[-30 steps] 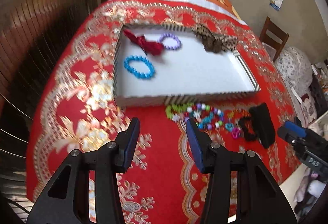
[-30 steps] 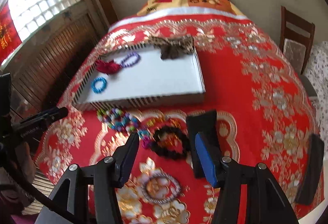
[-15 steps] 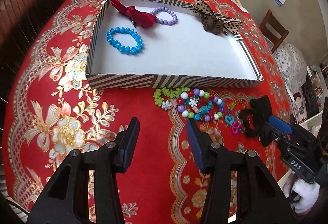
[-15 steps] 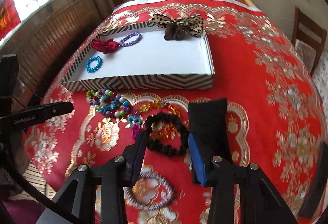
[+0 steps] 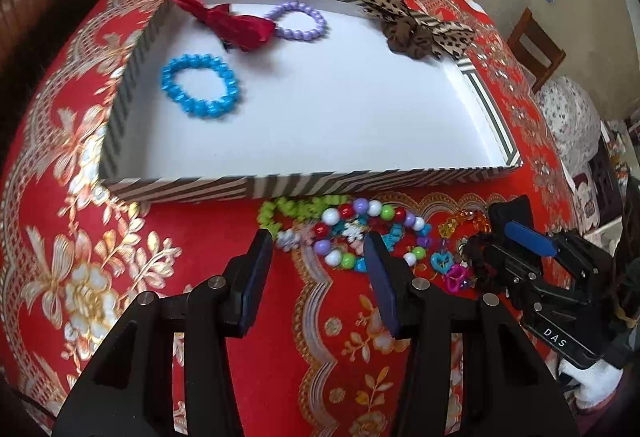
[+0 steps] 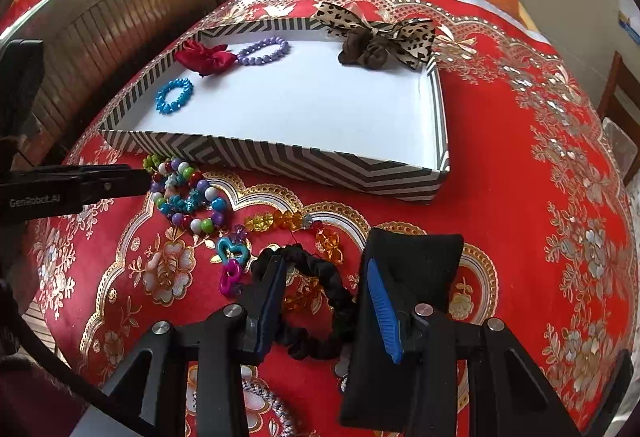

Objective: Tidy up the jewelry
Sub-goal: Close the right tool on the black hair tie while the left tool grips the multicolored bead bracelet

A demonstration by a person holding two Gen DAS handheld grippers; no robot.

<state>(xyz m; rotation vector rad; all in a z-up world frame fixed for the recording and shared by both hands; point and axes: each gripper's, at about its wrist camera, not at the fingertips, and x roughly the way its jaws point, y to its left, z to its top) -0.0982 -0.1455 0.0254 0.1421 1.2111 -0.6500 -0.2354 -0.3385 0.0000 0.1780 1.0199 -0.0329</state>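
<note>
Right wrist view: right gripper (image 6: 324, 297) straddles the black scrunchie (image 6: 320, 301), fingers part-open and not yet pressing on it; a black pouch (image 6: 412, 261) lies just right of it, under the right finger. Best to pinch only the scrunchie band, clear of the pouch and the amber bead string (image 6: 280, 221). Left gripper (image 5: 318, 269), part-open and holding nothing, hovers over the multicolour bead bracelets (image 5: 360, 229) beside the striped box (image 5: 240, 189); take one bracelet, not the tangle. Inside the box: blue bracelet (image 5: 200, 87), red bow (image 5: 232, 23), purple bracelet (image 5: 298, 23), leopard bow scrunchie (image 5: 416, 29). Surface is a red floral bedspread (image 6: 520, 197), soft. Beyond: wood-panelled wall (image 6: 120, 9), chair (image 5: 534, 49).
</note>
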